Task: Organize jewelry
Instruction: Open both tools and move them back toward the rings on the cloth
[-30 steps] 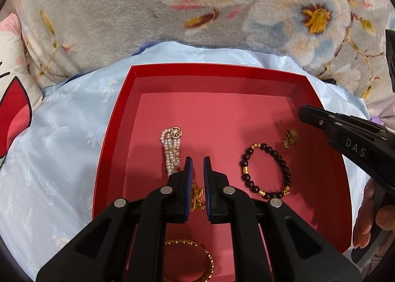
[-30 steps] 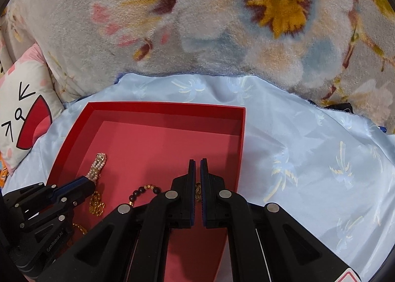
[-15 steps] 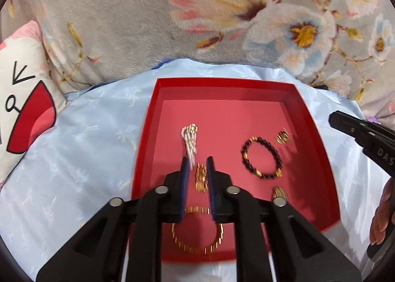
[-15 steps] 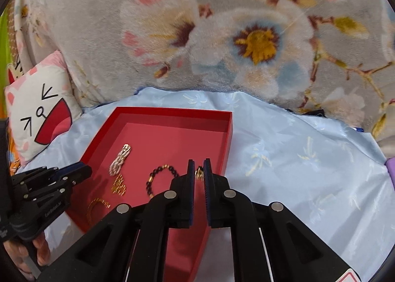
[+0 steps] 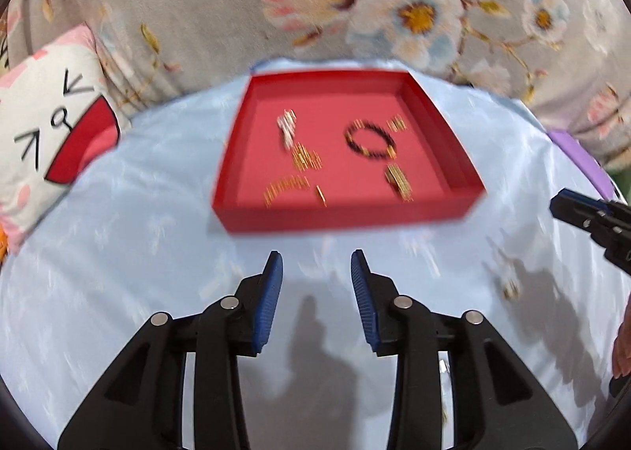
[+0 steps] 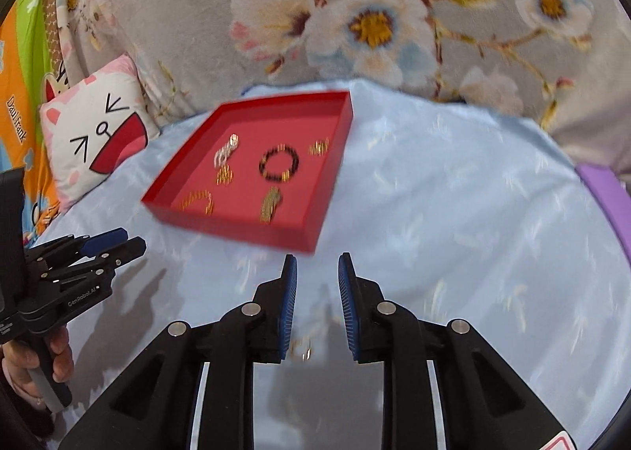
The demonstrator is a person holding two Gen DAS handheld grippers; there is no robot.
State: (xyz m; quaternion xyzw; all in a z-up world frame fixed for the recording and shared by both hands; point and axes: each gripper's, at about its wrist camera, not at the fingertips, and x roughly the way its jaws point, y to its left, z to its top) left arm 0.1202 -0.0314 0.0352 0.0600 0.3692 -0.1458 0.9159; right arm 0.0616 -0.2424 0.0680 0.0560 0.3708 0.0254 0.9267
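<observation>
Six or so pcs of jewelry, incl. a dark bead bracelet point(image 6: 279, 163), lie in the red tray point(image 5: 343, 218) on the blue cloth point(image 6: 453, 213). Left gripper point(image 5: 315, 284) and right gripper point(image 6: 317, 294) both spread, empty, short of tray. Small glint point(image 6: 305, 354), poss. a stray pc; blurred. Next: check it, pinch gently.

"GenRobot.AI" on left tool point(image 6: 106, 249); "Daul frank" on orange fabric point(image 6: 17, 122).

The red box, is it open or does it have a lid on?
Open. The red box has no lid on it, and you can see the black bead bracelet and gold pieces lying inside.
</observation>
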